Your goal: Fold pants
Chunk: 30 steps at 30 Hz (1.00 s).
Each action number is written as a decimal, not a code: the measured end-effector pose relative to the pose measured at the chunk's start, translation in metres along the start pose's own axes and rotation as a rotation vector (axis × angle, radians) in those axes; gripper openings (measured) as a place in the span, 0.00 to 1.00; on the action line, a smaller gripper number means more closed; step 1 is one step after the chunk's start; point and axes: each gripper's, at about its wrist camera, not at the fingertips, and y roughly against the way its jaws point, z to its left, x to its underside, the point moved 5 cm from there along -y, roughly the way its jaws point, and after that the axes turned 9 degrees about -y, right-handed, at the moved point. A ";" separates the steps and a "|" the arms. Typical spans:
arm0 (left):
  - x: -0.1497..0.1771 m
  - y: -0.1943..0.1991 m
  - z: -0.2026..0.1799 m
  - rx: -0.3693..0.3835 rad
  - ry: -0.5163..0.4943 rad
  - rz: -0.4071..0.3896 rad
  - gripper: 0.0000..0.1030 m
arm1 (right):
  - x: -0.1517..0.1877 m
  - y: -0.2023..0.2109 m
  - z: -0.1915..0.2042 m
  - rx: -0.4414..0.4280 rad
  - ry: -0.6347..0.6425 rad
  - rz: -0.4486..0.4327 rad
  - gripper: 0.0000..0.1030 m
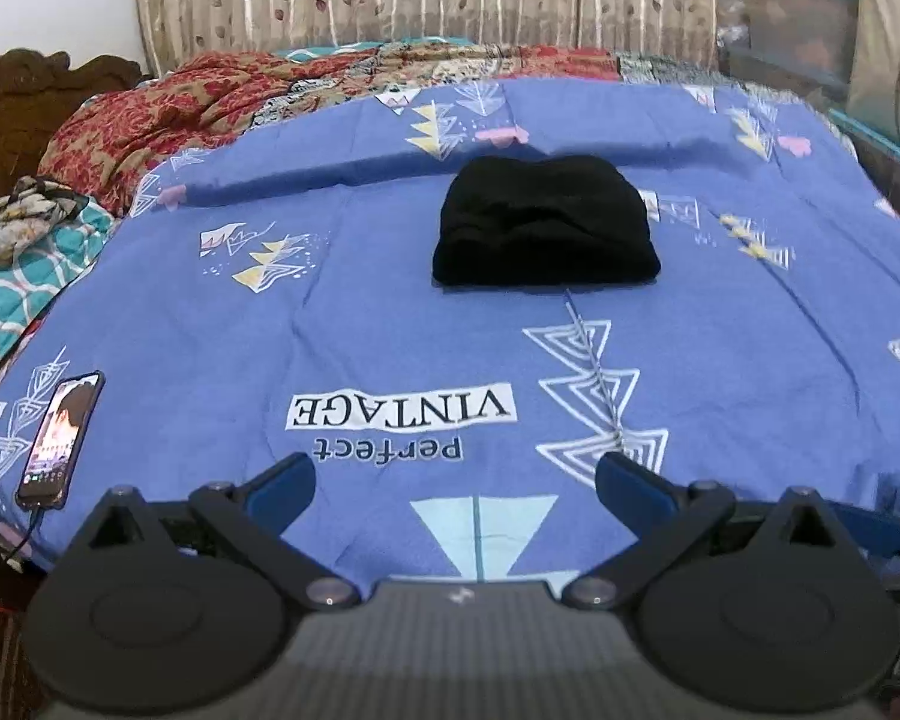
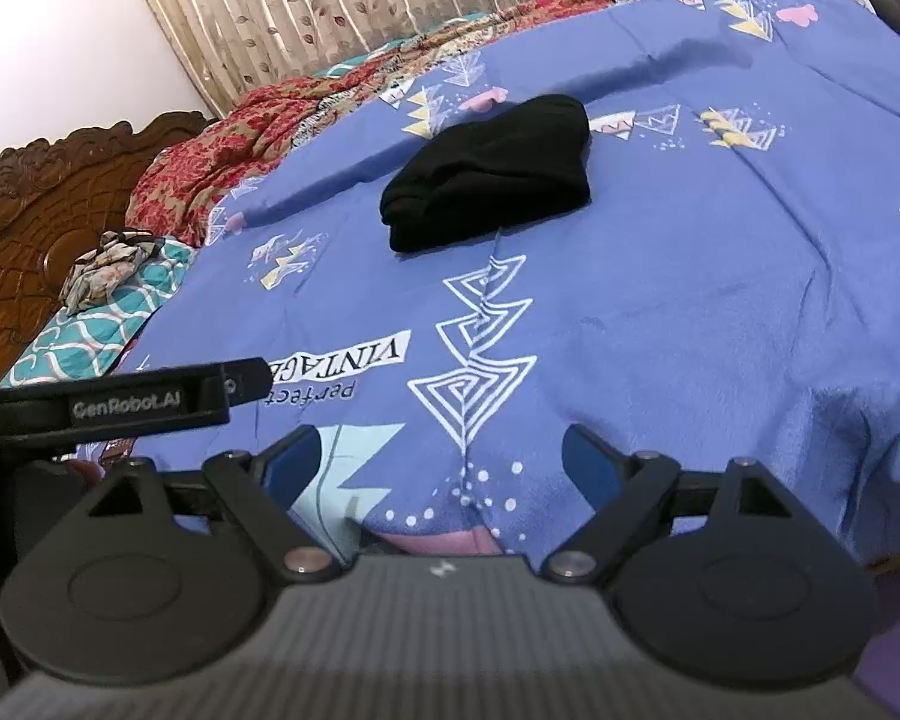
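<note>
The black pants (image 1: 546,225) lie folded into a compact bundle on the blue patterned bedspread (image 1: 330,324), well ahead of both grippers. They also show in the right wrist view (image 2: 492,171). My left gripper (image 1: 456,480) is open and empty, held near the bed's front edge. My right gripper (image 2: 441,450) is open and empty too, near the front edge, to the right of the left gripper (image 2: 120,399), whose body shows at the left of that view.
A phone (image 1: 60,441) with a cable lies at the bed's front left. A red patterned quilt (image 1: 168,114) and a teal cloth (image 1: 24,294) are piled at the left by the carved wooden headboard (image 2: 36,228). Curtains hang behind. Plastic bins (image 1: 804,24) stand at the back right.
</note>
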 end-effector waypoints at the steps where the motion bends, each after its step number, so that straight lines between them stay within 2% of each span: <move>1: 0.000 -0.001 -0.002 -0.005 -0.009 0.002 1.00 | -0.001 -0.002 -0.003 0.004 -0.012 0.004 0.87; 6: 0.005 -0.011 -0.005 -0.022 -0.024 0.062 1.00 | 0.002 -0.009 -0.011 0.027 -0.071 0.015 0.87; 11: 0.013 -0.018 0.000 0.006 0.034 0.150 1.00 | 0.006 -0.006 -0.012 0.035 -0.078 0.029 0.87; 14: 0.016 -0.016 0.003 0.018 0.062 0.152 1.00 | 0.006 0.001 -0.010 0.038 -0.075 0.021 0.87; 20: 0.015 -0.008 -0.002 -0.011 0.017 0.123 1.00 | 0.009 0.014 -0.015 0.043 -0.099 0.027 0.87; 30: 0.014 -0.007 -0.006 -0.018 -0.006 0.120 1.00 | 0.008 0.021 -0.023 0.059 -0.136 0.021 0.87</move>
